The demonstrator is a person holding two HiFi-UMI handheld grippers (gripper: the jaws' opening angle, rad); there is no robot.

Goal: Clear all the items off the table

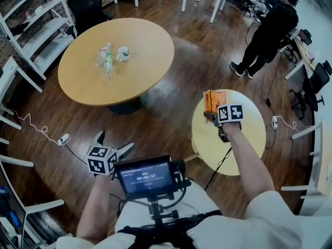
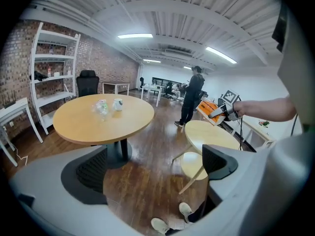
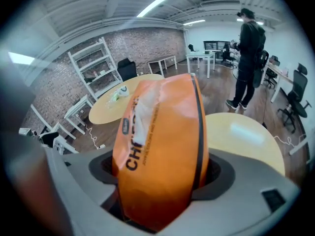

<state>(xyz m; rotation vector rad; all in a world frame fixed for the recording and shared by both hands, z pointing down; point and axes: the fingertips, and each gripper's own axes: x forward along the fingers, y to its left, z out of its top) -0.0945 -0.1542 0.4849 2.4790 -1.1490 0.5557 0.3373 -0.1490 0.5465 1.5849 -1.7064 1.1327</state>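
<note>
Right gripper (image 3: 157, 186): jaws clamped on orange snack bag (image 3: 162, 141), bag upright between them, raised above small round table (image 1: 249, 149). Print reads "CH…", rest cut off at jaw; smaller line illegible. Left gripper (image 1: 115, 141): jaws wide, empty, over floor left of small round table. Beyond that table: large round table (image 1: 88, 82) with bottles (image 1: 106, 61), mug (image 1: 122, 53); labels too small to read.

wood floor (image 1: 171, 113), brick wall (image 2: 106, 63), white shelves (image 1: 49, 46).
</note>
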